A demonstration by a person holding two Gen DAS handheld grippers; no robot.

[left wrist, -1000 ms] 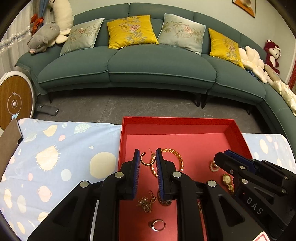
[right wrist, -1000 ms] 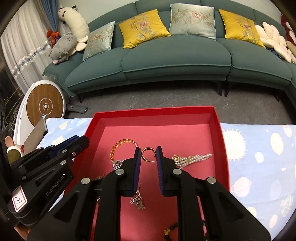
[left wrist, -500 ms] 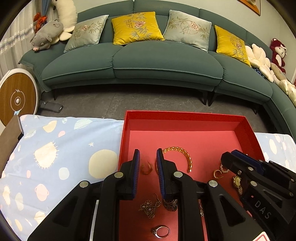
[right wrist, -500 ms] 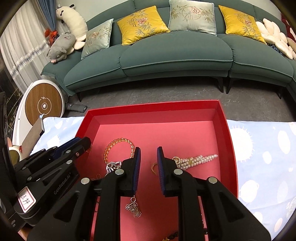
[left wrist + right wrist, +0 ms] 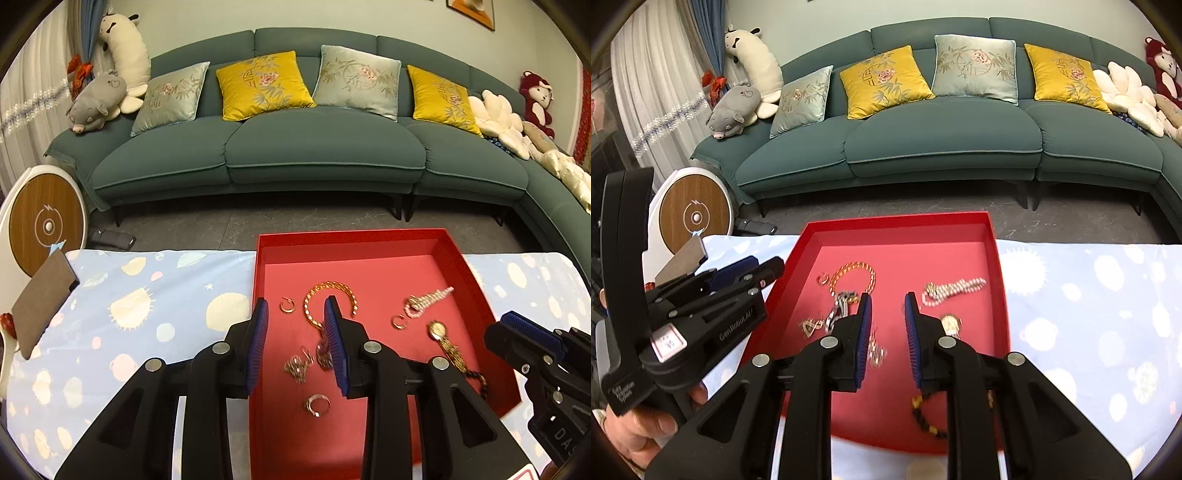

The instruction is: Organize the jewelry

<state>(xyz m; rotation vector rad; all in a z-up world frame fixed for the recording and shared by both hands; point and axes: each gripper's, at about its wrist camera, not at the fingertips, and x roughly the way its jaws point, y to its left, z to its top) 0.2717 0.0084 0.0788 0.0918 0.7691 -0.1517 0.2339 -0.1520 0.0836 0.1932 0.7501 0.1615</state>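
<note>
one red tray (image 5: 476, 280), two hoop earrings (image 5: 286, 305), four sofa cushions (image 5: 263, 84).

- A long curved teal sofa (image 5: 314, 147) runs along a pale wall, turning a corner at the right.
- Yellow cushions (image 5: 264, 85) and grey-green cushions (image 5: 356, 86) lean on its back.
- Plush toys (image 5: 99, 103) sit at both ends.
- The floor (image 5: 295, 221) is dark grey stone tile.
- White curtains (image 5: 646, 92) hang at left.

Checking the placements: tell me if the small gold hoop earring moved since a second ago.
Yes. The small gold hoop earring left the left gripper's jaws and now lies on the red tray floor, left of the gold chain bracelet.
</note>
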